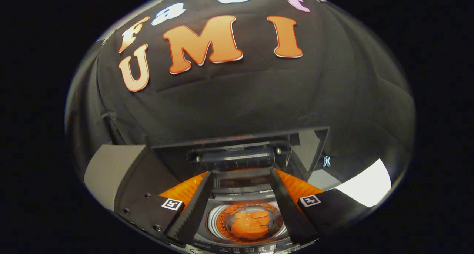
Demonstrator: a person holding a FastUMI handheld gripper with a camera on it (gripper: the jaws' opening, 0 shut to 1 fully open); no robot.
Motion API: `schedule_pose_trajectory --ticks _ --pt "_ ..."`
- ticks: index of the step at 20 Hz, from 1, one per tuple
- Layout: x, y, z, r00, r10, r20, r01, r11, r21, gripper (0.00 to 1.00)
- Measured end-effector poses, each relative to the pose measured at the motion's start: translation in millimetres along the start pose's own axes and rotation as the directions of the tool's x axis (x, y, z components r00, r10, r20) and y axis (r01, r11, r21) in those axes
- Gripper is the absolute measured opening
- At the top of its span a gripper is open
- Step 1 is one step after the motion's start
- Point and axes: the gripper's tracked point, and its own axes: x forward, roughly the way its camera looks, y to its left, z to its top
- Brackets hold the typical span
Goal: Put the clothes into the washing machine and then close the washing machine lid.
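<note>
A small top-loading washing machine (pixel 207 224) stands below my gripper (pixel 241 173), seen between the two fingers. An orange garment (pixel 250 226) lies crumpled at the bottom of its drum, ringed by the drum's perforated wall. The machine's dark lid (pixel 237 150) stands raised upright behind the drum, and its glass pane mirrors the booth. My fingers are spread wide apart, with their tips just short of the bar on the lid's face. Nothing is held between them.
A grey box-like panel (pixel 111 169) stands left of the machine. On the right lies a white sheet or surface (pixel 366 187). A small pale clip (pixel 326 161) hangs on the black cloth wall behind the lid.
</note>
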Motion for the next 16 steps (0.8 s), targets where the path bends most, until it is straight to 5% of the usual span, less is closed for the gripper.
schedule_pose_trajectory --ticks 7,16 --pt "37.9 7.2 53.8 0.997 0.021 0.076 -0.018 0.999 -0.040 0.99" --pt "89.4 -2.9 52.9 1.000 -0.014 0.027 0.015 0.999 -0.037 0.99"
